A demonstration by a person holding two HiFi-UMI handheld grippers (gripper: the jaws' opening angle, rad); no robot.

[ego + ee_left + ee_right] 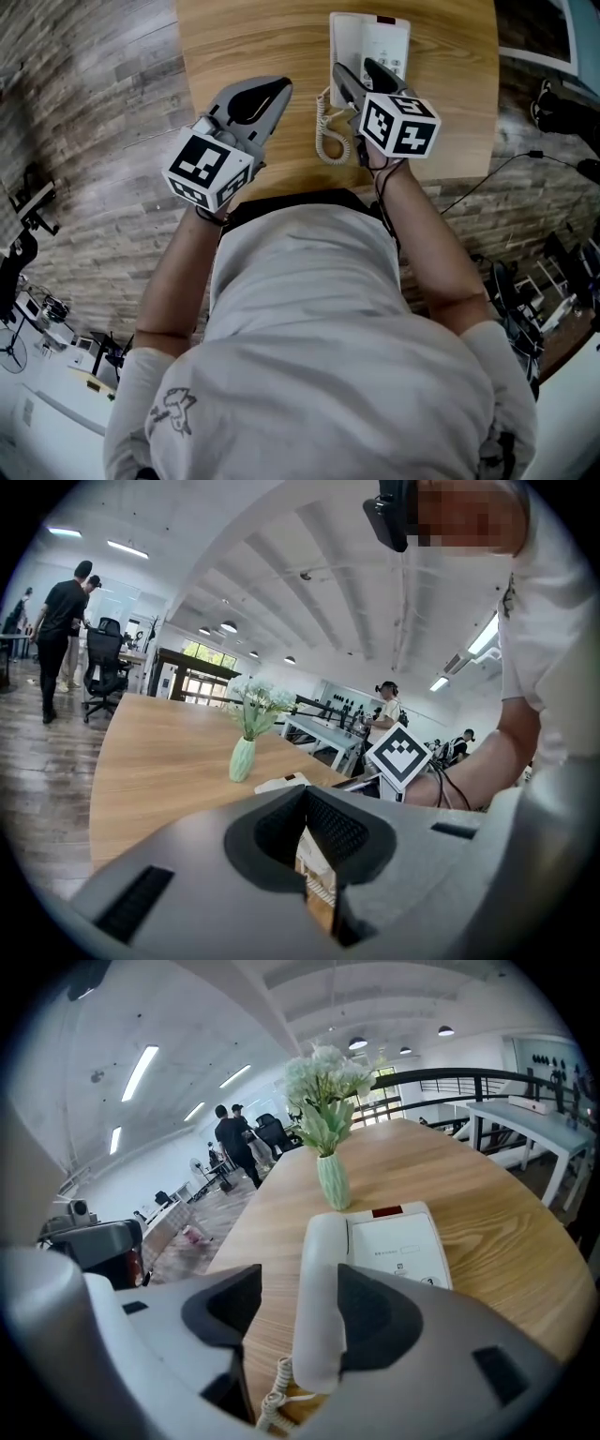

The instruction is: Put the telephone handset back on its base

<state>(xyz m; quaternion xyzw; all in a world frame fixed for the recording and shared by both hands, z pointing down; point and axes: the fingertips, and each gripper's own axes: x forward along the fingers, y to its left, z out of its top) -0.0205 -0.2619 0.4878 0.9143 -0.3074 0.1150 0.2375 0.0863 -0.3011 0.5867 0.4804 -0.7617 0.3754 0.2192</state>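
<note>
At the wooden table's (253,37) far edge, the smooth white handset (323,1241) lies on its boxy base (398,1246). My right gripper (295,1309) straddles it, 2 jaws wide, gripping nothing. My left gripper (305,794) is closed, empty.

Head view: set above the person, looks steeply down over the shoulders onto near end of desk (244,37). Takes in left tool (281,86) at picture left, right tool (358,75) at picture right over phone base (375,42).

Left tool view: rides low, close behind own jaws. Faces roughly level across desk top toward vase (242,758); catches right tool right of middle.

Right tool view: rides close behind own jaws, tilted down along desk, very near handset (319,1288) and base.

Shared by both tool views: vase, base, desk top. Shared by all three: base, desk.
</note>
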